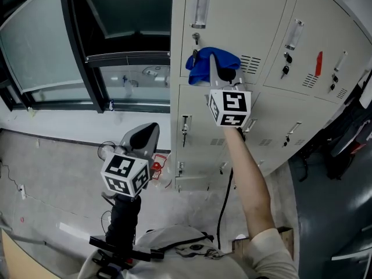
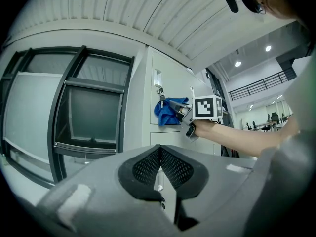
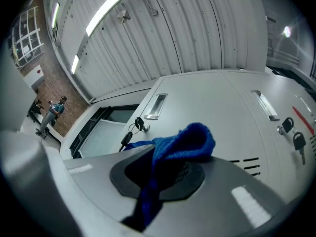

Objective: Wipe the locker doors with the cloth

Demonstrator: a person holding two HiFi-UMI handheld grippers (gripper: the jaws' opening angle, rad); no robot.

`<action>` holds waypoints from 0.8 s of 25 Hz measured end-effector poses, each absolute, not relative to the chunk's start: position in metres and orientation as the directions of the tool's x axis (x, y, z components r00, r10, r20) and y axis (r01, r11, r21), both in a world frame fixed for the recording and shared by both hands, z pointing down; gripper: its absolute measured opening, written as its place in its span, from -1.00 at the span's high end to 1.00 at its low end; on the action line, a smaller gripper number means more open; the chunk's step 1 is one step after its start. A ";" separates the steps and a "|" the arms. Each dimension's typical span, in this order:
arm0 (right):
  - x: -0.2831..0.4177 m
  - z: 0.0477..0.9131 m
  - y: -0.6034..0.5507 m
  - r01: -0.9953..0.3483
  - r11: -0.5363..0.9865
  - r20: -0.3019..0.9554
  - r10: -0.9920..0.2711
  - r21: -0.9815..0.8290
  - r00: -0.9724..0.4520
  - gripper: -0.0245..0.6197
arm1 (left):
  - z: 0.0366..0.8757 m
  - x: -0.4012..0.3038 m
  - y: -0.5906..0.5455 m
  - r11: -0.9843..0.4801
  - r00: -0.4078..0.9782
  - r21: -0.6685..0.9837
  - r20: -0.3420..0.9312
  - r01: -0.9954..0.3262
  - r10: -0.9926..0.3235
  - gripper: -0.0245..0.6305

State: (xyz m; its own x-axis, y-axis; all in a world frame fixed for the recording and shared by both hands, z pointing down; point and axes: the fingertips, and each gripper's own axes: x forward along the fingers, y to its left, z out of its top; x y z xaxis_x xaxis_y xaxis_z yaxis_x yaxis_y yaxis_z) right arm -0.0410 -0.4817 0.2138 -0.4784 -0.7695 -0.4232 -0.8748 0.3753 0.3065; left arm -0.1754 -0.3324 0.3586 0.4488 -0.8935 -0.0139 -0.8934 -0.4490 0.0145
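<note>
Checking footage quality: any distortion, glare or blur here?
Head view: evenly lit, sharp, locker doors bowed at the right edge. Left gripper view: strong fisheye, black corners, shut left claw filling the lower frame. Right gripper view: fisheye, ceiling strip light blown out, cloth in the right claw shadowed below.

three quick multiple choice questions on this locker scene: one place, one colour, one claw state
1. Where is the cloth? A on the floor; B against an upper locker door, below its key; C on the window ledge.
2. What colour is the cloth? A red; B blue; C white.
3. How is the left claw? A shut, empty; B wide open; C shut on the cloth.
Answers: B, the right claw holds it there; B, blue in every view; A, its pads meet with nothing between.
</note>
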 end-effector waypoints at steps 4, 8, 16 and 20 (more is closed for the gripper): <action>-0.058 0.213 -0.481 -0.865 0.395 -0.420 -0.759 0.310 -0.497 0.86 | 0.358 -0.186 -0.332 -0.430 0.430 0.018 -0.018 -0.903 -0.903 0.93; -0.078 0.214 -0.479 -0.849 0.415 -0.407 -0.749 0.328 -0.523 0.86 | 0.358 -0.192 -0.329 -0.422 0.422 0.022 -0.020 -0.906 -0.906 0.93; -0.102 0.219 -0.477 -0.833 0.438 -0.388 -0.742 0.336 -0.547 0.86 | 0.358 -0.204 -0.324 -0.408 0.407 0.028 -0.027 -0.912 -0.913 0.93; -0.114 0.222 -0.474 -0.826 0.453 -0.369 -0.743 0.337 -0.558 0.86 | 0.357 -0.209 -0.319 -0.407 0.406 0.031 -0.033 -0.913 -0.913 0.93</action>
